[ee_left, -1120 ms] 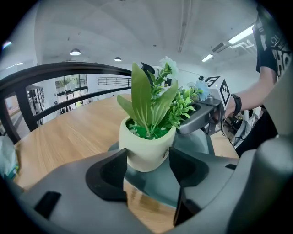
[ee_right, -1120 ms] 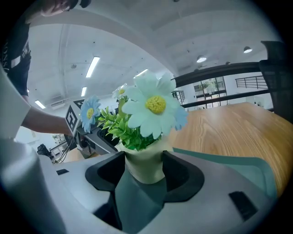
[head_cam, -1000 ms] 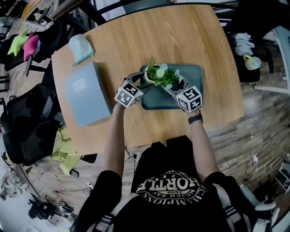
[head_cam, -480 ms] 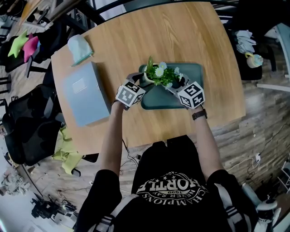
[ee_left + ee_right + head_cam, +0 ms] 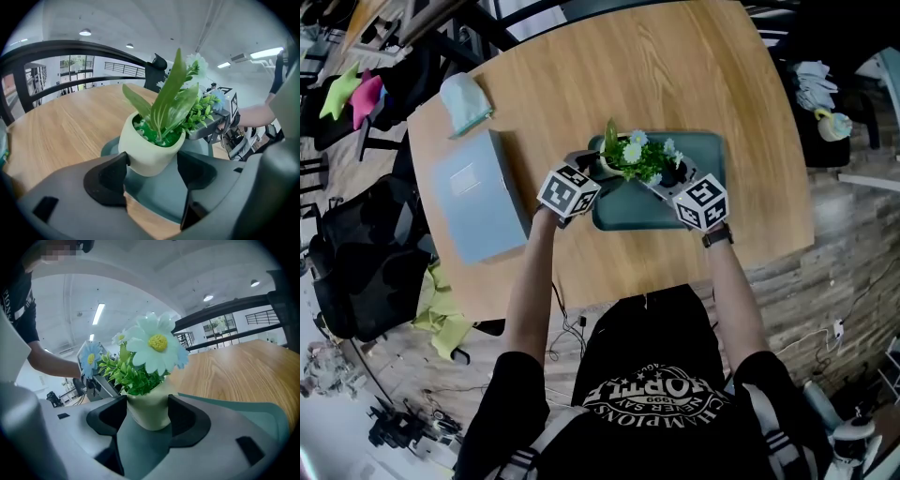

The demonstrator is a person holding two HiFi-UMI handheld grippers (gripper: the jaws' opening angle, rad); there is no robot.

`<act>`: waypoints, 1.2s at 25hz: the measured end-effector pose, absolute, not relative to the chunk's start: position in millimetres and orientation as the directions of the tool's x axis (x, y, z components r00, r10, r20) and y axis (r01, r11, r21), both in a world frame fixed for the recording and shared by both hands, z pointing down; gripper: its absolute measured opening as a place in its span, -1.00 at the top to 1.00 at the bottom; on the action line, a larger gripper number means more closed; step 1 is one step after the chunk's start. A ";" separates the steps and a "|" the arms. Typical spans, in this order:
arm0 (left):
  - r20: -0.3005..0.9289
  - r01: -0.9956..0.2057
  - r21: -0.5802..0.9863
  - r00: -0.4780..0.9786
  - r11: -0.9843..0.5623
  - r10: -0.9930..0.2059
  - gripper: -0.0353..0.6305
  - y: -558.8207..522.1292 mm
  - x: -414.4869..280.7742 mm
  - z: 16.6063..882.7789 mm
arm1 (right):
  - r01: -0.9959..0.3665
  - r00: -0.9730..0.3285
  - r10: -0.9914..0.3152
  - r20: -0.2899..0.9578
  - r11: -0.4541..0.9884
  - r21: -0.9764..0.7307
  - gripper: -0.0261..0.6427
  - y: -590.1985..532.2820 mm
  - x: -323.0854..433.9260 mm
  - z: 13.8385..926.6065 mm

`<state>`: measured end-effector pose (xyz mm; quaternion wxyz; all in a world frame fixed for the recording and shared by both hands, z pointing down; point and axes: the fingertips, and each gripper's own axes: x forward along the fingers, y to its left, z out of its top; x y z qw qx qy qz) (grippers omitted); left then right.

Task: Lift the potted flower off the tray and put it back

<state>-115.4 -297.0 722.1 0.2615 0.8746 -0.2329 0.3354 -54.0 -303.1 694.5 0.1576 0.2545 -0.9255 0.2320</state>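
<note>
My left gripper [image 5: 152, 163] jaws have just been opening, wide around the upright potted flower [image 5: 149, 146]; my right gripper [image 5: 147, 408] jaws clamp it.

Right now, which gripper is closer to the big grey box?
Left. The left gripper, its fingers just opened wider round the potted flower, is just right of the grey box; the right gripper grips the flower from the far side.

Wood table [image 5: 694, 66] with rounded corners, standing on a plank floor [image 5: 853, 253]. Black chair [image 5: 356, 272] at its left side. White ceiling [image 5: 140, 18] overhead with strip lights [image 5: 98, 313]; windows [image 5: 70, 65] along the far wall beyond the table.
</note>
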 end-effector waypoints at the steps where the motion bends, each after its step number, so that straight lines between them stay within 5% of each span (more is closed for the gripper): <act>1: 0.704 -0.584 0.313 0.672 -0.749 -0.230 -0.17 -297.2 -114.9 722.6 | -0.540 -0.824 -0.394 0.406 0.764 -0.353 0.05 -303.5 -54.3 694.3; 30: 0.678 -0.659 0.102 0.594 -0.745 -0.433 0.02 -276.3 -100.6 676.4 | -0.592 -0.785 -0.459 0.416 0.753 -0.288 0.09 -283.2 -38.4 651.3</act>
